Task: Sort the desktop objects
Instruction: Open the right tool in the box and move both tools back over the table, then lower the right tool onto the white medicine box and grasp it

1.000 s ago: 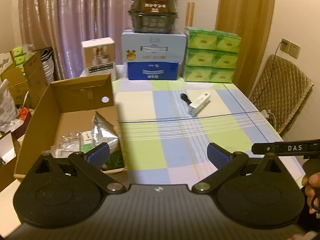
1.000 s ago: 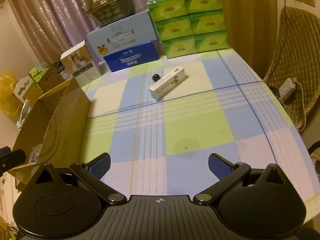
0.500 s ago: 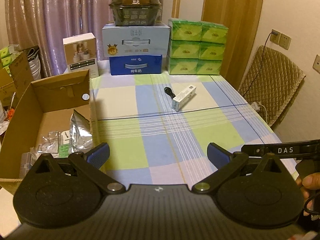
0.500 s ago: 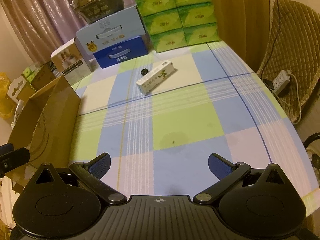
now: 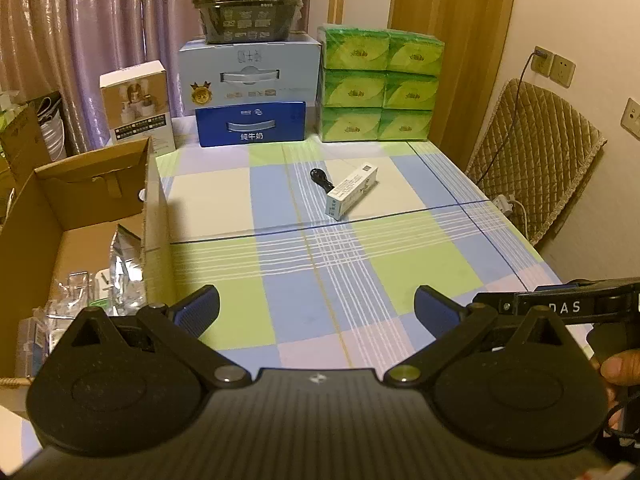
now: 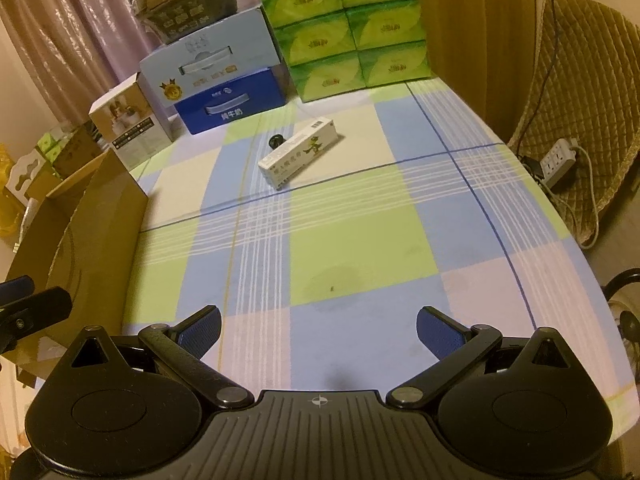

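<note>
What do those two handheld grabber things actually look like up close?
Both are matte black plastic. The left gripper and right gripper each have two rounded teardrop plates, ribbed centre housing with a small crosshair mark, silver pivot screws, and blue textured pads. White letters "DAS" mark the right one's side.

A long white carton (image 5: 352,191) lies flat mid-table, touching perhaps a small black object (image 5: 320,177).

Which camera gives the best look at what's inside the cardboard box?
The left wrist view: it looks down into the open cardboard box, showing a silver foil pouch and clear plastic packets. The right wrist view shows only the box's outer side wall, nothing inside.
</note>
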Demonstrator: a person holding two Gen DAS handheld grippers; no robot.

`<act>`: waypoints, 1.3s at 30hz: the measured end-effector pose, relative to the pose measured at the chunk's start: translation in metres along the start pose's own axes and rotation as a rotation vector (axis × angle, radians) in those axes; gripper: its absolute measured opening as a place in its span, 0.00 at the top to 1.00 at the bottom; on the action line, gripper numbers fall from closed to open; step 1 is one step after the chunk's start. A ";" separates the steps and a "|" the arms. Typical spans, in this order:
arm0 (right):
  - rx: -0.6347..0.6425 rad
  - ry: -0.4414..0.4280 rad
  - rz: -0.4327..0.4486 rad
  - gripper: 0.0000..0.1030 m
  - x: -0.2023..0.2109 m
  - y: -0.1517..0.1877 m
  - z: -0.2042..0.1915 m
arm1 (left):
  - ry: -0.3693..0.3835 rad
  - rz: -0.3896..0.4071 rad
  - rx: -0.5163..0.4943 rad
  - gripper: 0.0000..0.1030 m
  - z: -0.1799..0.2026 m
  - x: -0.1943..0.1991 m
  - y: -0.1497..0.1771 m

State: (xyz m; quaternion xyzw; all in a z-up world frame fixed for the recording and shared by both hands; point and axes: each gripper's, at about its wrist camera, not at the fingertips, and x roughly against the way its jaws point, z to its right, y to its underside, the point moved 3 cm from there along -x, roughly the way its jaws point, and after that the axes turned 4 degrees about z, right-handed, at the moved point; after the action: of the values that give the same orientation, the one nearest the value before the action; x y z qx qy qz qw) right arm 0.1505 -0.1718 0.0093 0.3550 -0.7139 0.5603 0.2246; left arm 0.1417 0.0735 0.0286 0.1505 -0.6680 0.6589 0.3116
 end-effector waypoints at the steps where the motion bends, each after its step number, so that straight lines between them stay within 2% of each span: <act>1: -0.002 0.001 -0.002 0.02 -0.001 -0.001 0.001 | 0.002 -0.001 0.001 0.01 0.001 -0.002 0.000; 13: -0.009 0.011 -0.004 0.02 -0.018 -0.008 0.012 | -0.002 -0.013 0.025 0.01 0.006 -0.037 -0.005; 19: -0.005 0.009 0.021 0.02 -0.032 -0.016 0.016 | -0.017 -0.012 0.069 0.01 0.001 -0.065 -0.008; 28: -0.007 -0.002 0.123 0.02 -0.061 -0.052 0.028 | -0.070 0.030 0.090 0.01 -0.004 -0.113 -0.022; 35: 0.007 -0.011 0.147 0.02 -0.099 -0.078 0.027 | -0.061 0.047 0.072 0.01 -0.011 -0.158 -0.037; 39: 0.015 -0.038 0.144 0.02 -0.123 -0.088 0.019 | -0.083 0.057 0.067 0.01 -0.019 -0.178 -0.043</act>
State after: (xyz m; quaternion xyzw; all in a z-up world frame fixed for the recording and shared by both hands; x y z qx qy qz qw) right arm 0.2985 -0.1692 -0.0281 0.3149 -0.7376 0.5734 0.1676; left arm 0.3077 0.0509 -0.0482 0.1688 -0.6619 0.6826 0.2596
